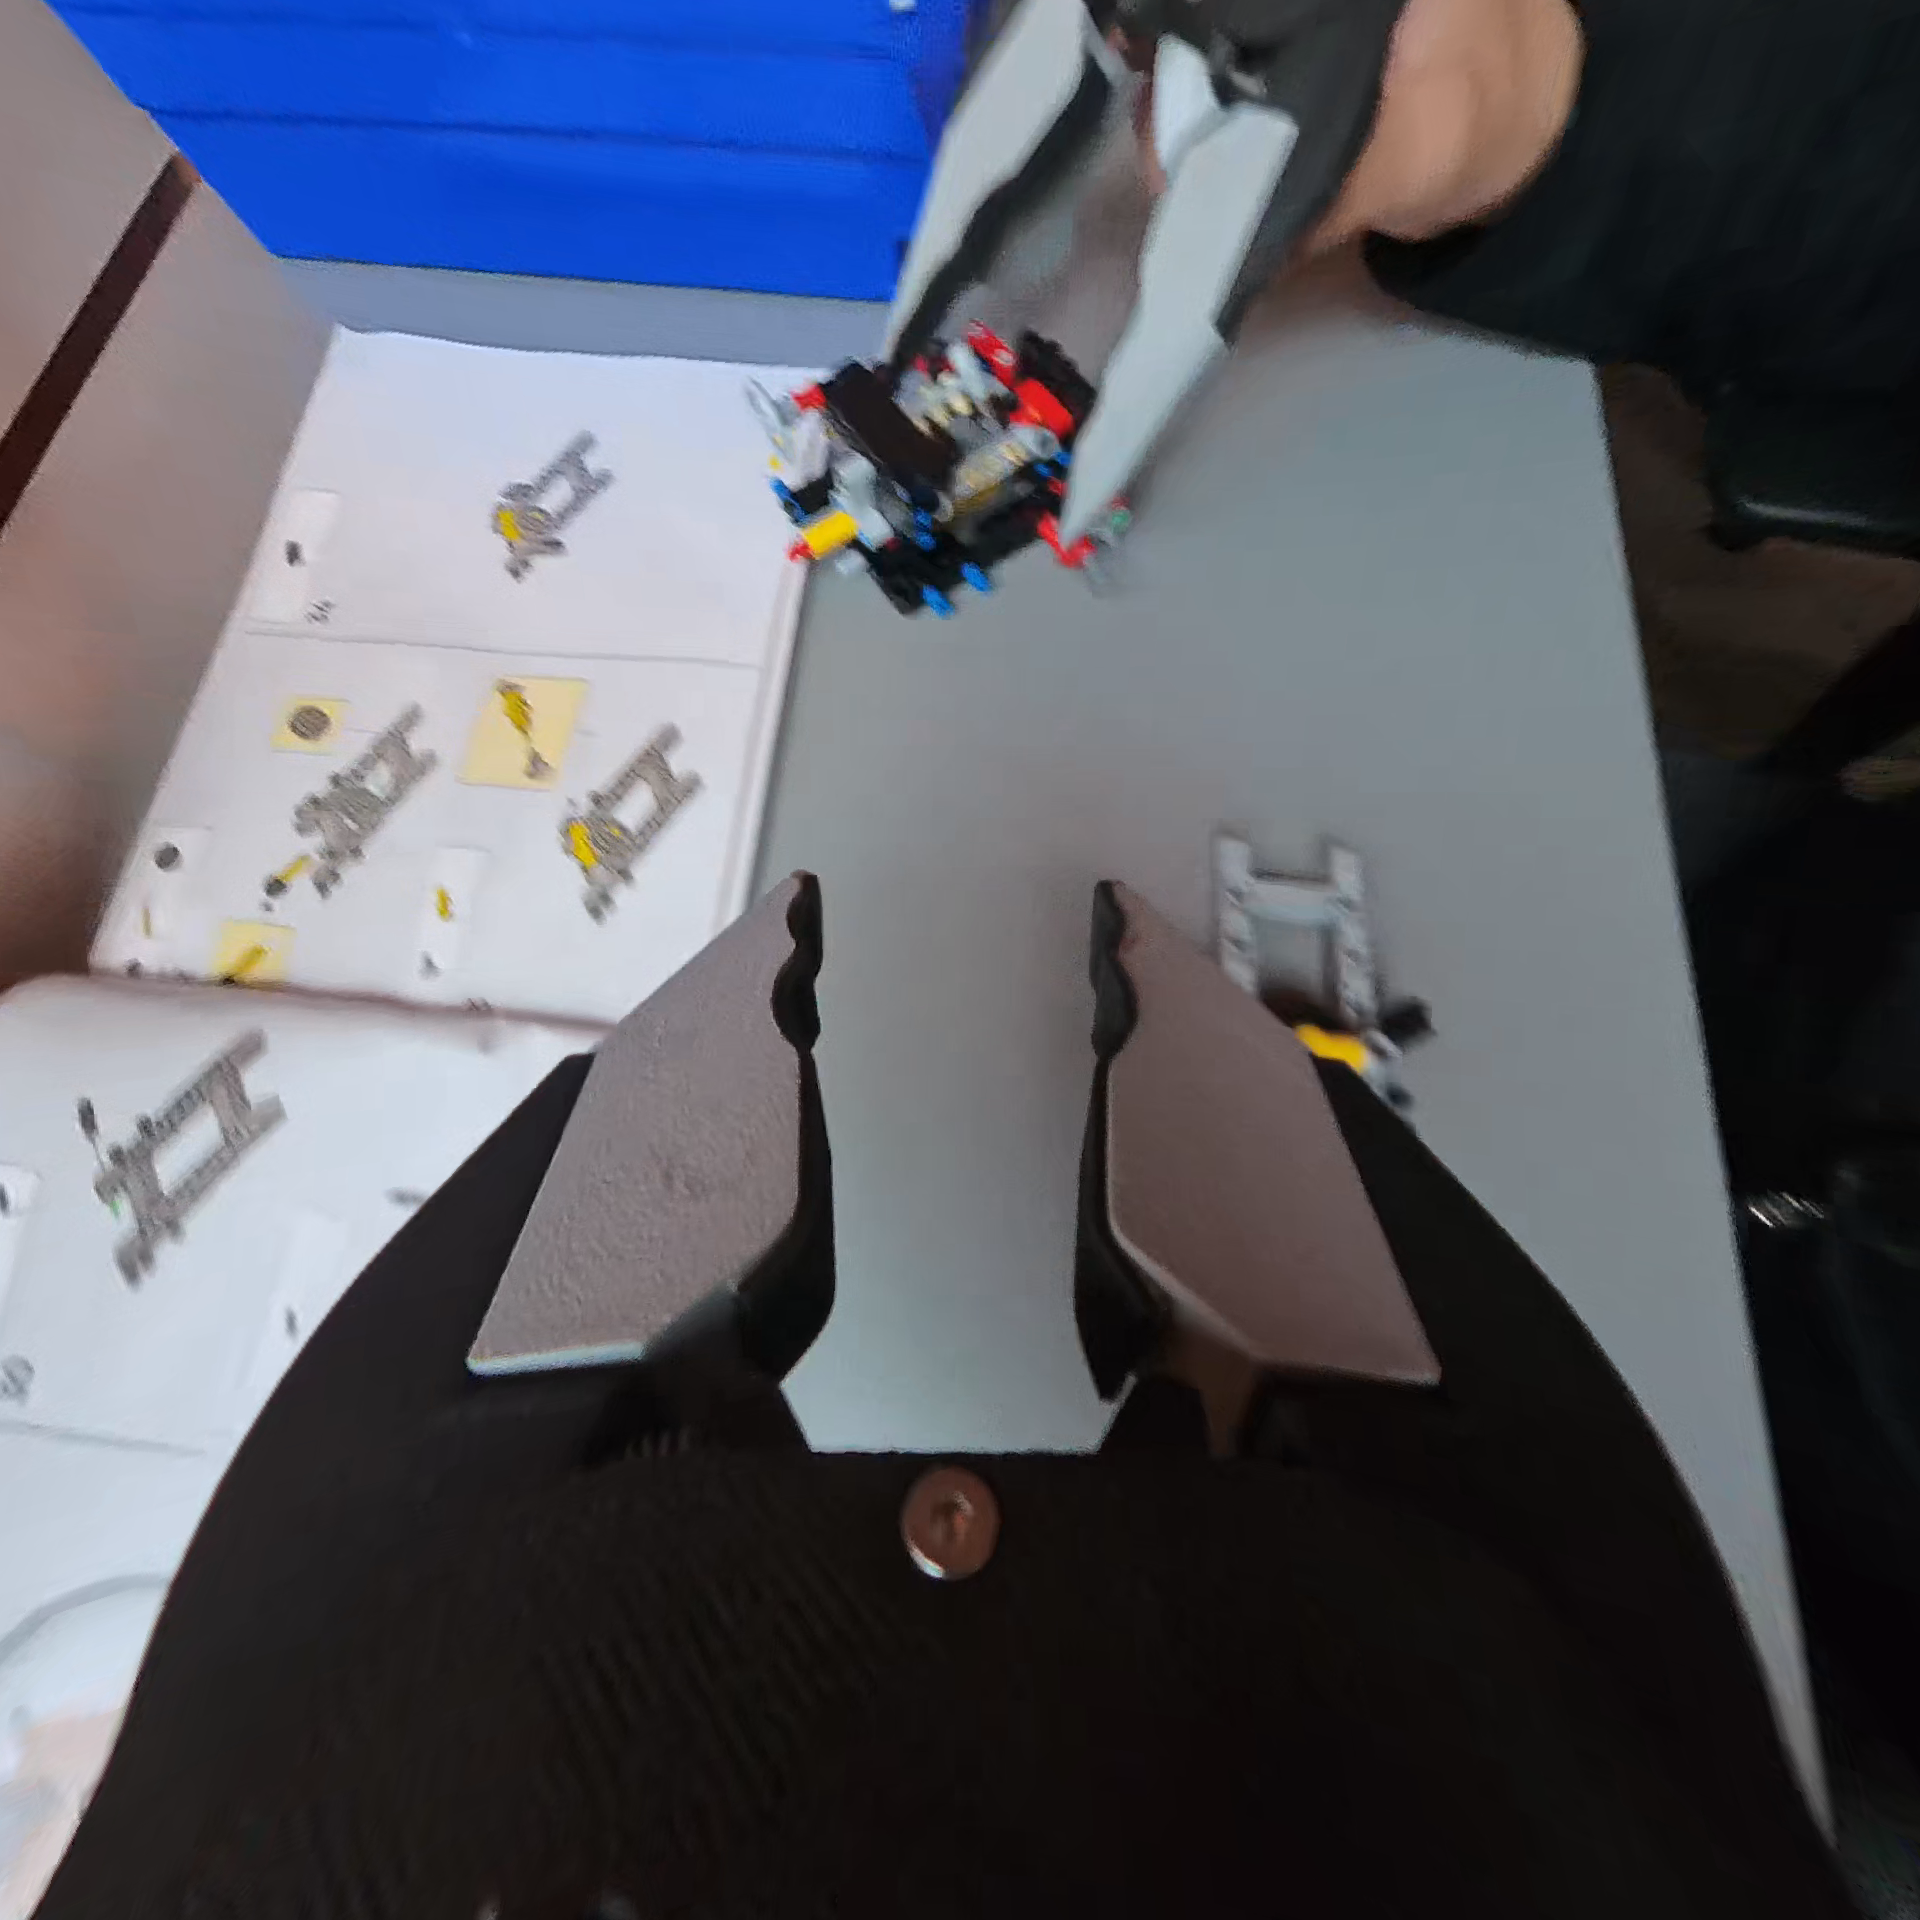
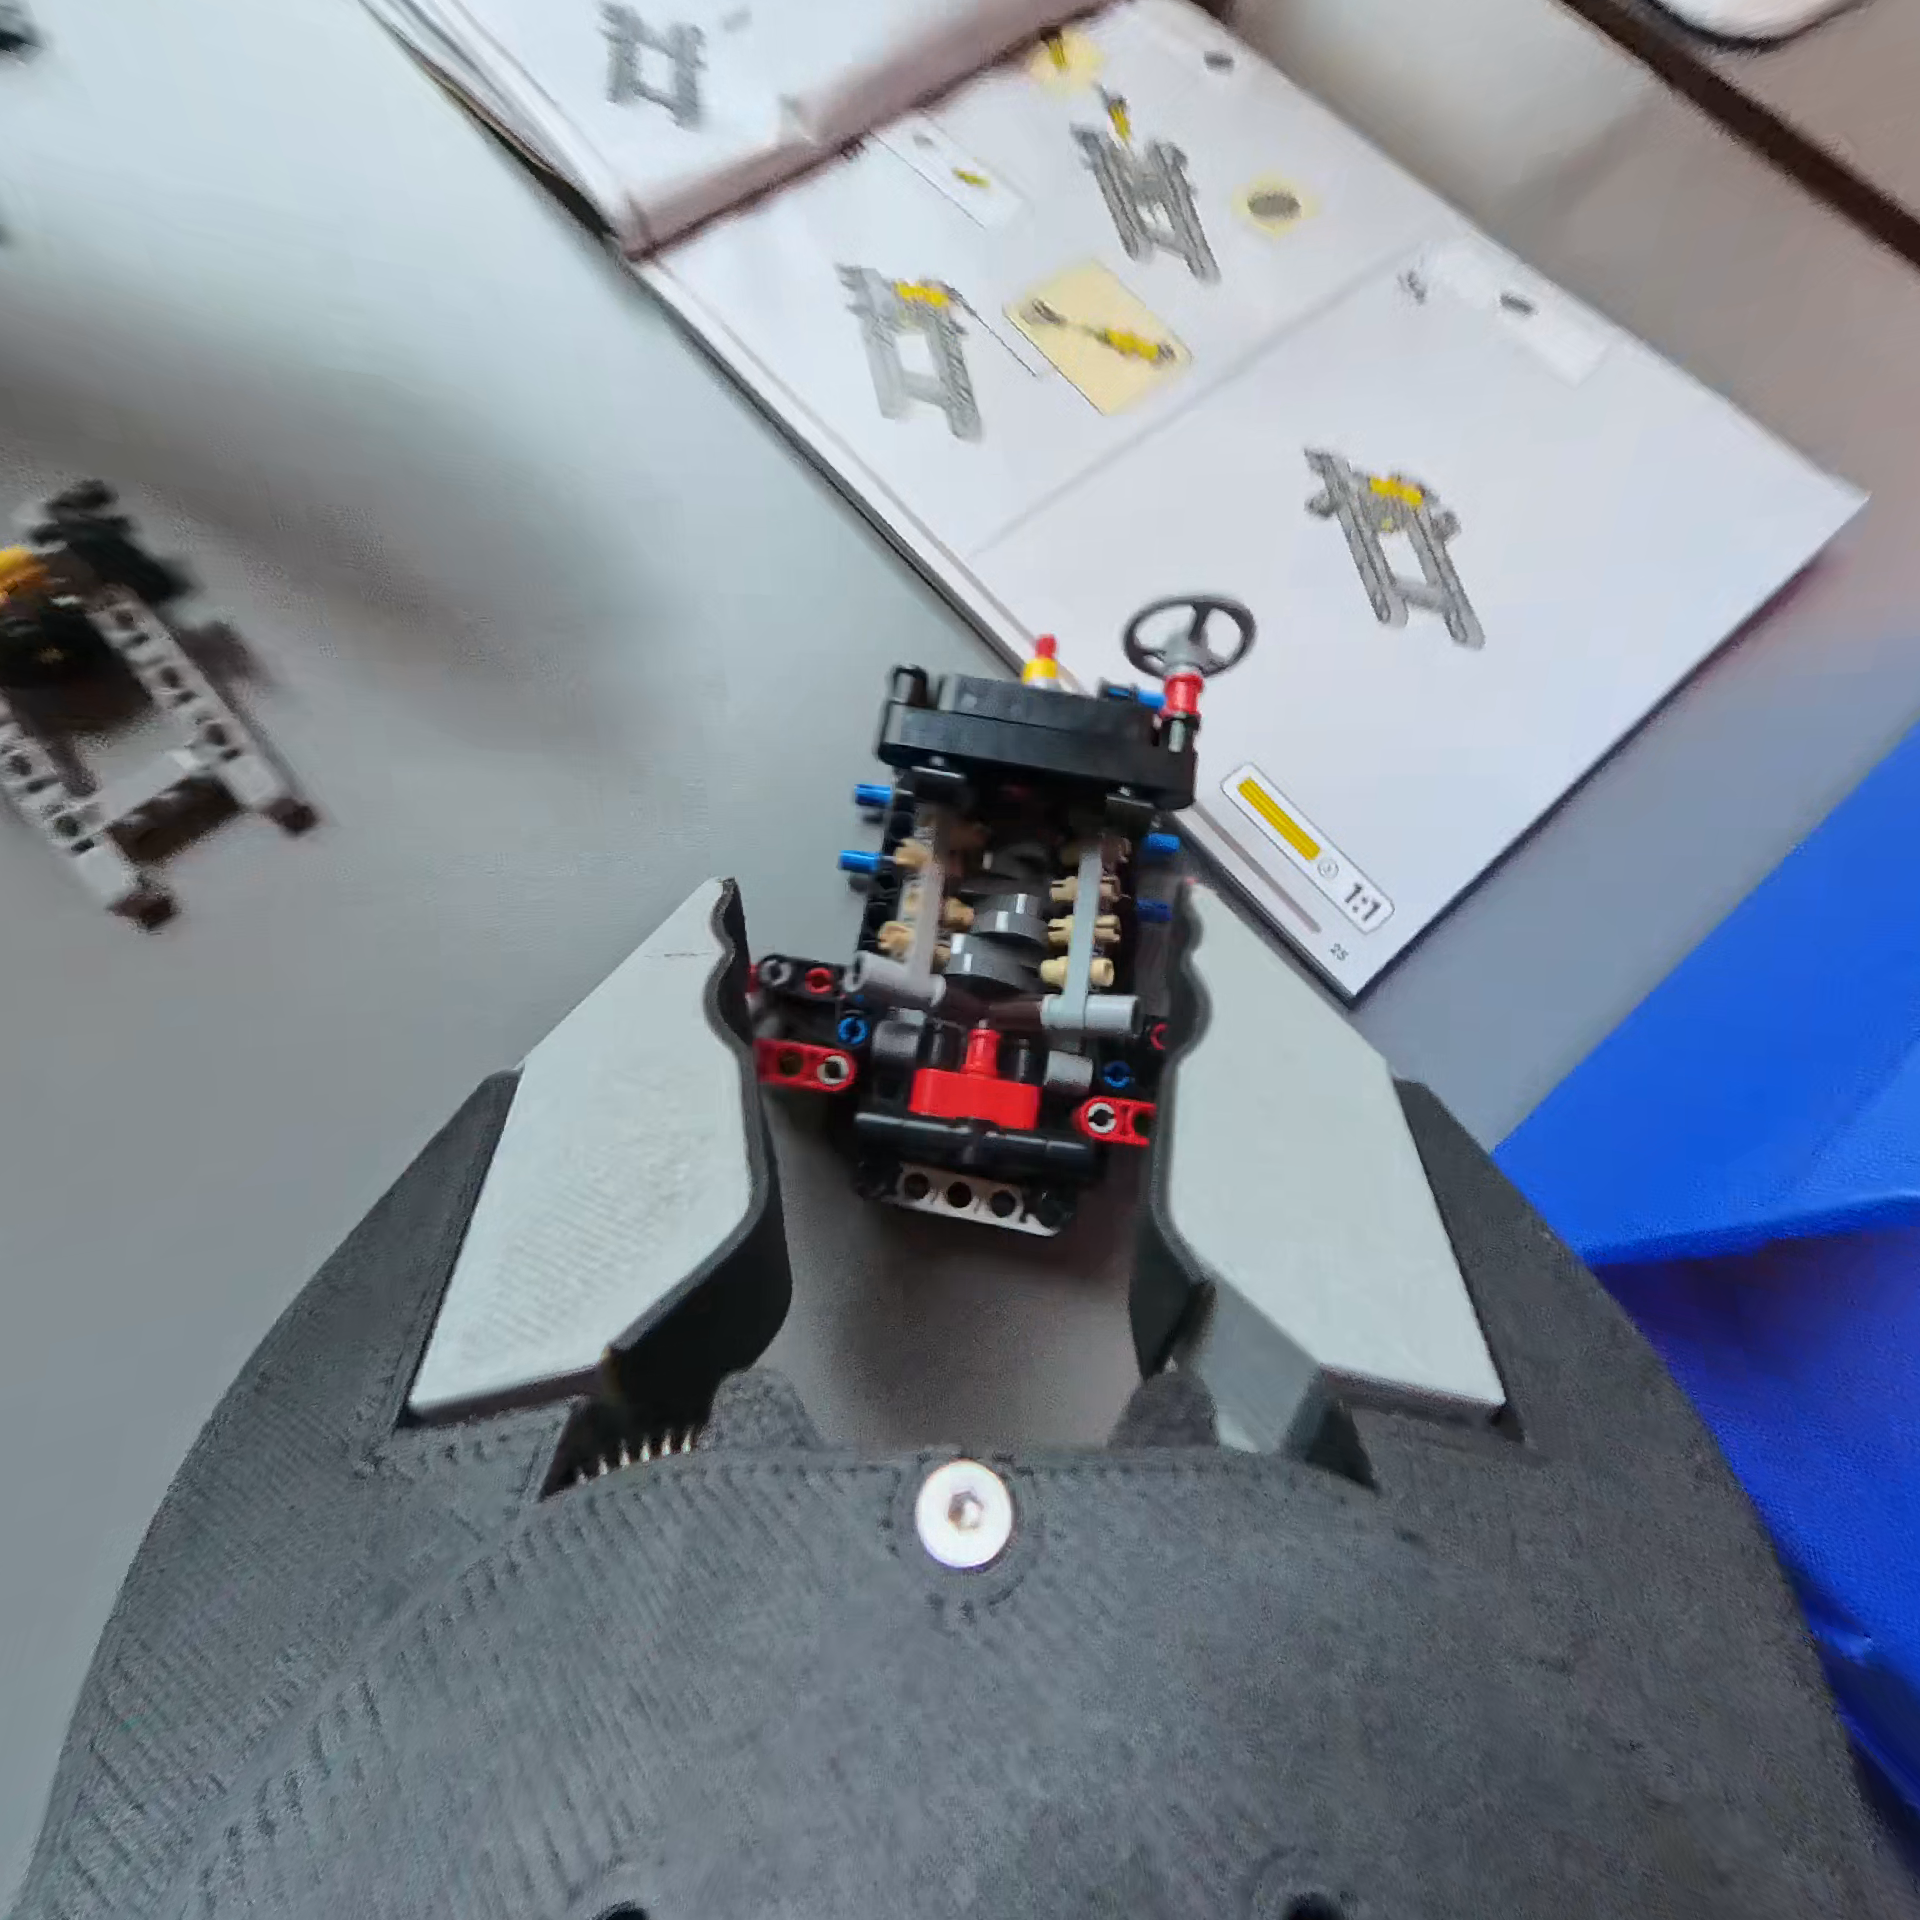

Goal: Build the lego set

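My right gripper (image 2: 961,956) straddles the engine chassis (image 2: 1003,966), unclenched; left gripper (image 1: 956,966) released, empty; an off-centre squeeze could twist it, popping pins.

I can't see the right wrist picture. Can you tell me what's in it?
The open right gripper reaches around a black, red and grey lego engine block on a grey table. An open instruction booklet lies behind it.
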Available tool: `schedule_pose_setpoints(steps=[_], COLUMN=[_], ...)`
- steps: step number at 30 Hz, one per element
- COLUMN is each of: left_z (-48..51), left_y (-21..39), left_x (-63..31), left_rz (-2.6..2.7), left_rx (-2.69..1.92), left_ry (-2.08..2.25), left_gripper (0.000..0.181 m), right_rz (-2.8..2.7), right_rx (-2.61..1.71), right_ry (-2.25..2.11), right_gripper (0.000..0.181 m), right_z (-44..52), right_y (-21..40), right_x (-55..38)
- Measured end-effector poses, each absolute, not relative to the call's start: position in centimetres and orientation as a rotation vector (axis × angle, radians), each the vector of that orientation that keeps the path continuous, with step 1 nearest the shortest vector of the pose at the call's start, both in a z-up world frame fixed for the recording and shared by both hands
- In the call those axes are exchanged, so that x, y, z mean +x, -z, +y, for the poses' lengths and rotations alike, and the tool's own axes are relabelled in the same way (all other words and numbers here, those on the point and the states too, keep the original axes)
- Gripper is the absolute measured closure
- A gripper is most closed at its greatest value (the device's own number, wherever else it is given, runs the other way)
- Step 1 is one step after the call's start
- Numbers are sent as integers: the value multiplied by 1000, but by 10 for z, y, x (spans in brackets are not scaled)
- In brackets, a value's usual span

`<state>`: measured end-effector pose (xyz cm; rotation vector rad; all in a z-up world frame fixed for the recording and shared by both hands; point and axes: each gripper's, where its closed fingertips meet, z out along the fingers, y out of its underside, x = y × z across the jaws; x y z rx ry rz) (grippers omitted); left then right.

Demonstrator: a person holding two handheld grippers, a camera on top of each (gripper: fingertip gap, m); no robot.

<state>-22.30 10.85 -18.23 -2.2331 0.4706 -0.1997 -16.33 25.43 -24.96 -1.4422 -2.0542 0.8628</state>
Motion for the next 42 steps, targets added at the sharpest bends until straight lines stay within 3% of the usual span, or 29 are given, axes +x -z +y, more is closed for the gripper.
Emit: schedule_pose_setpoints(steps=[3, 4, 8, 12, 16, 19, 24, 30, 39, 42], left_z=[165, 182, 216, 224, 224, 219, 215, 210, 214, 238], left_y=[197, 204, 234, 258, 269, 266, 264, 262, 252, 236], left_x=[-243, -247, -245, -252, -258, -248, -242, -246, -267, -257], left_rz=[472, 486, 527, 607, 623, 599, 516, 442, 342, 323], left_rx=[-2303, -2326, -2459, -2540, -2573, -2567, -2529, -2482, -2435, -2358], left_ry=[148, 135, 224, 129, 97, 284, 519, 578, 493, 483], left_gripper=[133, 135, 126, 131, 143, 165, 181, 181, 181, 143], right_rz=[-2078, -2076, -2097, -2099, -2047, -1985, -1962, -2055, -2160, -2103], right_rx=[-1545, -1551, -1558, -1548, -1466, -1434, -1408, -1398, -1313, -1316], right_ry=[-818, -792, -691, -724, -816, -860, -937, -990, -542, -624], right_gripper=[106, 124, 123, 123, 117, 118, 120, 123, 134, 130], right_z=[258, 260, 270, 276, 279, 289, 298, 289, 312, 309], right_y=[265, 264, 265, 262, 238, 215, 193, 187, 183, 161], right_x=[-163, -160, -132, -101, -82, -68, -68, -110, -162, -171])
